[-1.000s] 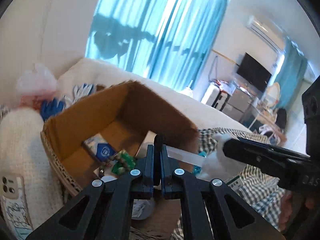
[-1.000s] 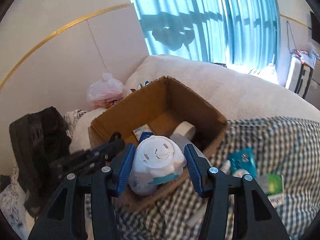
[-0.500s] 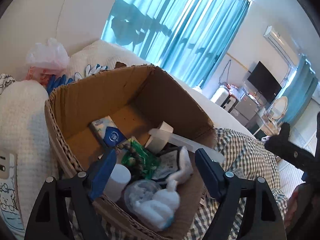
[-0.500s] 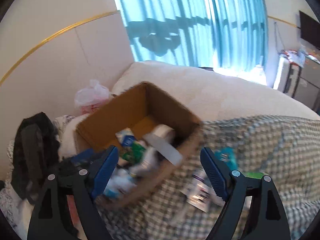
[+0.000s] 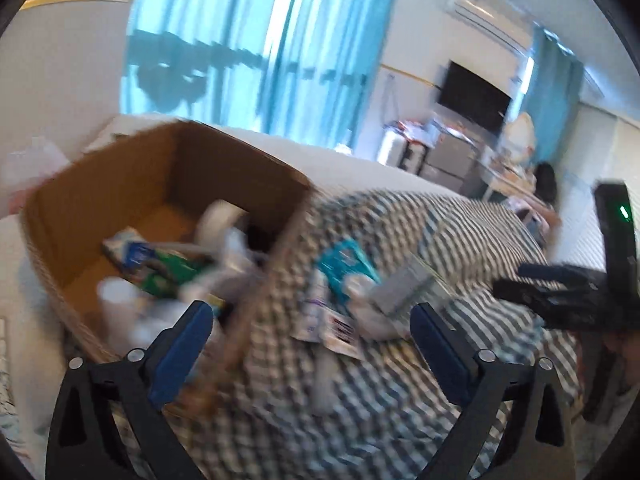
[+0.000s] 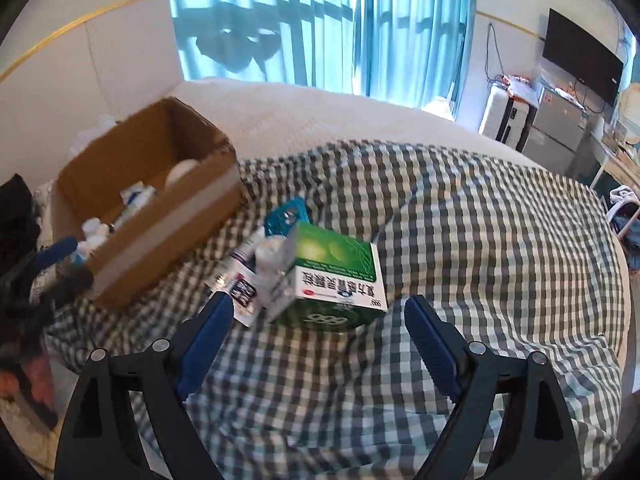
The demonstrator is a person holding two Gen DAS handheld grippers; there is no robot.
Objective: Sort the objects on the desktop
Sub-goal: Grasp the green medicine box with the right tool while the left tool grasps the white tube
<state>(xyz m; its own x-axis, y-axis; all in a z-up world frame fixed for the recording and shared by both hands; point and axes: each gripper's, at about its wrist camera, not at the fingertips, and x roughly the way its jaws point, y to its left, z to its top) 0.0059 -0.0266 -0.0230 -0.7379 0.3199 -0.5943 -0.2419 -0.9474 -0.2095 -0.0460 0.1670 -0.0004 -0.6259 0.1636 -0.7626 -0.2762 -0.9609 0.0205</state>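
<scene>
Room: a bedroom is seen, with teal curtains point(image 6: 320, 24) at 12 o'clock and a dark screen point(image 6: 582, 54) on the wall at 2 o'clock.
Surface: a bed is covered by a checked cloth point(image 6: 460, 240) over a white cover point(image 6: 304, 112).
Box: an open cardboard box point(image 6: 160, 240) is set on the bed at 10 o'clock in the right wrist view, its near corner on the edge of the cloth; a tape roll point(image 6: 182, 170) and small packets are seen inside.
Carton: a green carton point(image 6: 340, 276) with a white printed side is found on the cloth at the middle of the right wrist view, just beyond the jaws and apart from them.
Pouch: a teal pouch point(image 6: 286, 214) is laid at 11 o'clock of the carton, between carton and box.
Papers: a white printed leaflet or sachet point(image 6: 240, 284) is placed at 9 o'clock of the carton, touching it; its kind cannot be told.
Left gripper point(image 5: 310, 332): the jaws are spread wide and are opening; nothing is pinched. The box corner and the blurred pile of packets are framed beyond them.
Right gripper point(image 6: 318, 328): the jaws are spread and are opening; nothing is pressed, with the carton beyond their tips.
Blur: the left wrist view is smeared, so small items there cannot be named.
</scene>
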